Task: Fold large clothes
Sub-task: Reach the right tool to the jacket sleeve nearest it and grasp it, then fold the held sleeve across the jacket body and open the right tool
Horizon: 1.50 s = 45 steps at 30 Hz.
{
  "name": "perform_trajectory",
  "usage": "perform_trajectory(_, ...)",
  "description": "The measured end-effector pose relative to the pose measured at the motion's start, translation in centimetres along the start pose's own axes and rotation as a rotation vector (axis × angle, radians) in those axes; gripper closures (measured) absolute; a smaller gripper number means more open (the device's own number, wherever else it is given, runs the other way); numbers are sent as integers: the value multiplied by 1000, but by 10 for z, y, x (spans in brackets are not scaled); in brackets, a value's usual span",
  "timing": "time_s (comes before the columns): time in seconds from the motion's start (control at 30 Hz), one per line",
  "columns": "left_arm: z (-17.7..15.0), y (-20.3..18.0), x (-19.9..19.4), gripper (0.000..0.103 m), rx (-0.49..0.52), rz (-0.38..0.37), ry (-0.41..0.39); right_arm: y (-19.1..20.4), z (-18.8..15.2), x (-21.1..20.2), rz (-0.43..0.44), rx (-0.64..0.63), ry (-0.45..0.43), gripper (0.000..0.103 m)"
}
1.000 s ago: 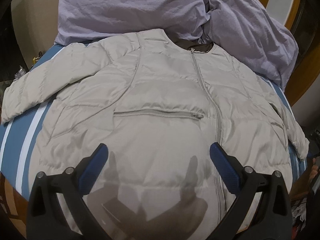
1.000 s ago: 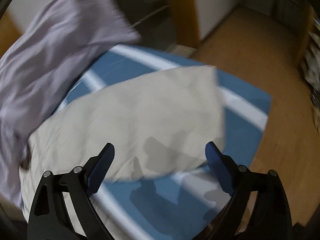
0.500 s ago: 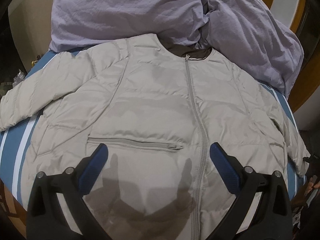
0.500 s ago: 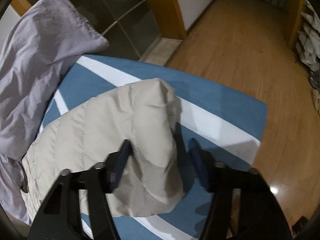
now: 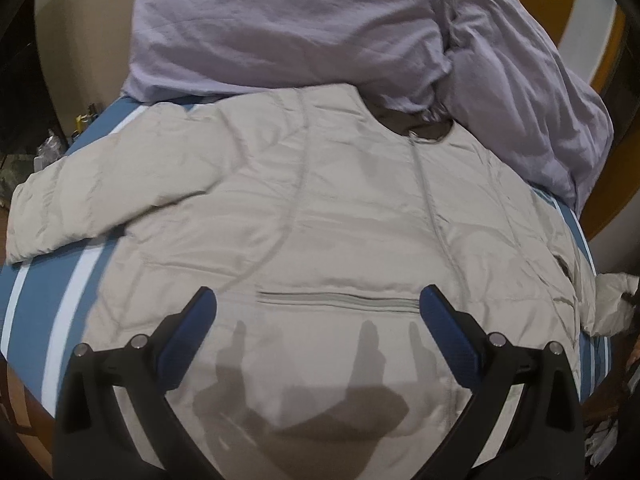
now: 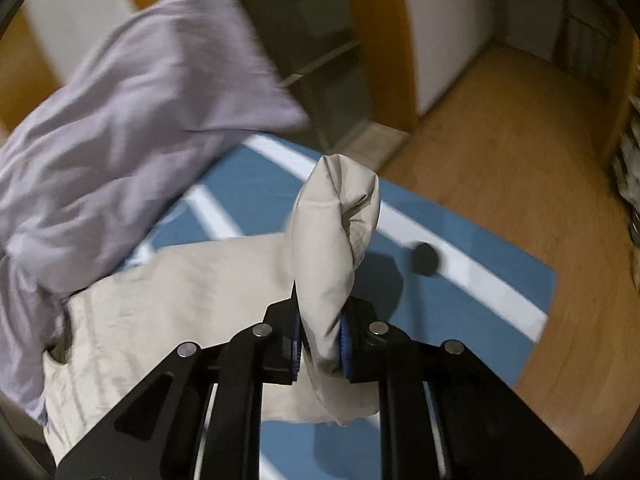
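Observation:
A beige puffer jacket (image 5: pixel 320 220) lies front up on the blue striped bed (image 5: pixel 44 300), zipped, collar toward the back. Its one sleeve (image 5: pixel 80 204) stretches out to the left. My left gripper (image 5: pixel 316 312) is open and empty, hovering above the jacket's lower front near the pocket zip (image 5: pixel 336 300). My right gripper (image 6: pixel 320 344) is shut on the jacket's other sleeve cuff (image 6: pixel 332 240) and holds it lifted above the bed (image 6: pixel 460 304). The rest of the jacket (image 6: pixel 168 312) lies to the left in the right wrist view.
A crumpled lilac duvet (image 5: pixel 340 28) is piled at the head of the bed, touching the jacket's collar; it also shows in the right wrist view (image 6: pixel 120 120). Wooden floor (image 6: pixel 520 140) lies beyond the bed's edge. A small dark round object (image 6: pixel 425 259) rests on the bed.
My right gripper closed on the sleeve cuff and lifted it off the bed. My left gripper shifted over the jacket's front, staying open.

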<state>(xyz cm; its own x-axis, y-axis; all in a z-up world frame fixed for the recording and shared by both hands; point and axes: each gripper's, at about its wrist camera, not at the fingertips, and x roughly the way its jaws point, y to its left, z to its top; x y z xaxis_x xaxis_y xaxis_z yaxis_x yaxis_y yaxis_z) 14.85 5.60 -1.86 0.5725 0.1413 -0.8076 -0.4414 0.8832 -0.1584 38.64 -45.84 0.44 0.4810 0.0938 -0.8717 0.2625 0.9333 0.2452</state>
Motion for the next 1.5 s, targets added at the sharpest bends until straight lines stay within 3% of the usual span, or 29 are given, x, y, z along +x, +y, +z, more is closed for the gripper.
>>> perform_trajectory(0.3, 1, 48, -10, 2, -54, 11, -17, 146, -28, -6, 151, -248, 56, 88)
perform_trajectory(0.4, -1, 61, -11, 2, -72, 15, -15, 202, -50, -1, 205, -328, 102, 88)
perform_trajectory(0.6, -2, 85, -16, 2, -109, 32, -24, 273, -96, 31, 302, -423, 214, 88)
perform_trajectory(0.83, -1, 108, -20, 2, -143, 59, -34, 326, -144, 46, 402, -533, 324, 88)
perform_trajectory(1.03, -2, 122, -24, 2, -166, 75, -43, 370, -167, 37, 464, -566, 352, 88)
perform_trajectory(1.4, -2, 132, -24, 2, -185, 85, -44, 388, -201, 71, 420, -579, 462, 86)
perform_trajectory(1.5, -2, 133, -24, 2, -184, 85, -46, 387, -202, 63, 442, -604, 458, 75)
